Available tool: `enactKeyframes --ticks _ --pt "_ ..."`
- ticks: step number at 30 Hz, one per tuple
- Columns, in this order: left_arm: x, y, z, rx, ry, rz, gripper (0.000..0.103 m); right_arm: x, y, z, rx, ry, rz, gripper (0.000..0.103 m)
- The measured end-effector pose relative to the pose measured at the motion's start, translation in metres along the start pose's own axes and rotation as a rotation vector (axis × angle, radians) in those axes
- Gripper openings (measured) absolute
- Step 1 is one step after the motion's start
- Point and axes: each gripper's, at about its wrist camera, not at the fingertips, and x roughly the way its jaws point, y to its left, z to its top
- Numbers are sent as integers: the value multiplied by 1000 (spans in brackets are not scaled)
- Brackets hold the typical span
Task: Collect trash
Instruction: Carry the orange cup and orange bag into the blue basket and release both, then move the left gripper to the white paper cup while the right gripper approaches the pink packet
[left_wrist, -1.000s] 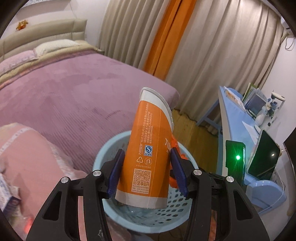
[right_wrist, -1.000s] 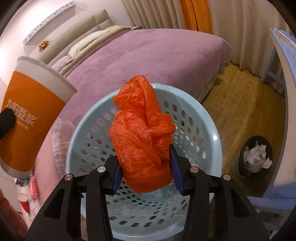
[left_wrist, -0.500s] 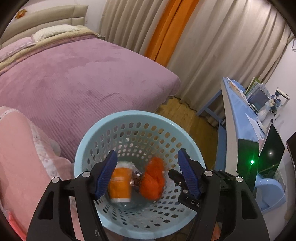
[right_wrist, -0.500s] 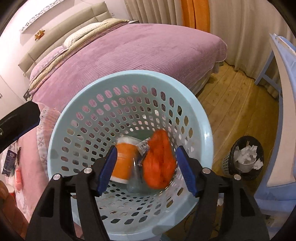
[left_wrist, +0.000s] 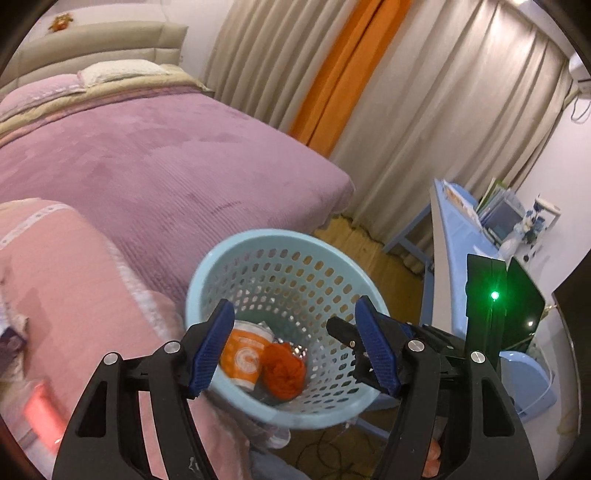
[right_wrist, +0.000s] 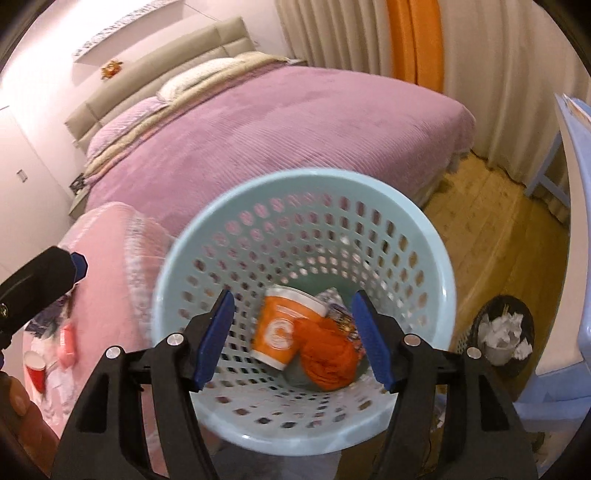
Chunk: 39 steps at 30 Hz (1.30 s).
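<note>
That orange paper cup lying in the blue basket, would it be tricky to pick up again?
Probably light: the orange cup looks like thin paper. It may crush if squeezed hard. Lying tilted against the crumpled orange bag, it might roll or slide when nudged.

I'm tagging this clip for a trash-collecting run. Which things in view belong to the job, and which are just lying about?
Part of the job:
- light blue perforated basket
- orange paper cup, lying inside it
- crumpled orange plastic bag, beside the cup
- red cup on the pink cover, likely still to collect

Just lying about:
- purple bed
- black wastebasket with paper
- blue desk
</note>
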Motion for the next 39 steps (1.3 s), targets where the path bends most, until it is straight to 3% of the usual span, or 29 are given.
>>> enactKeyframes --ticks 12,15,26,31,36,39 --pt "-124 42 -18 -58 -187 113 71 -45 101 2 -197 -104 153 63" --pt "-151 62 -37 -115 -215 142 71 -48 128 -2 -247 -107 191 65" --pt "-249 153 -111 -331 -284 380 71 -45 212 -33 -392 -80 297 66" --pt "-270 190 -146 -423 -262 439 71 -31 242 -50 -441 -48 328 66" --pt "-280 219 -181 -531 -231 444 71 -14 259 -66 -464 -2 328 66" --pt "-279 232 -194 -592 -221 372 71 -6 264 -71 -469 17 326 66"
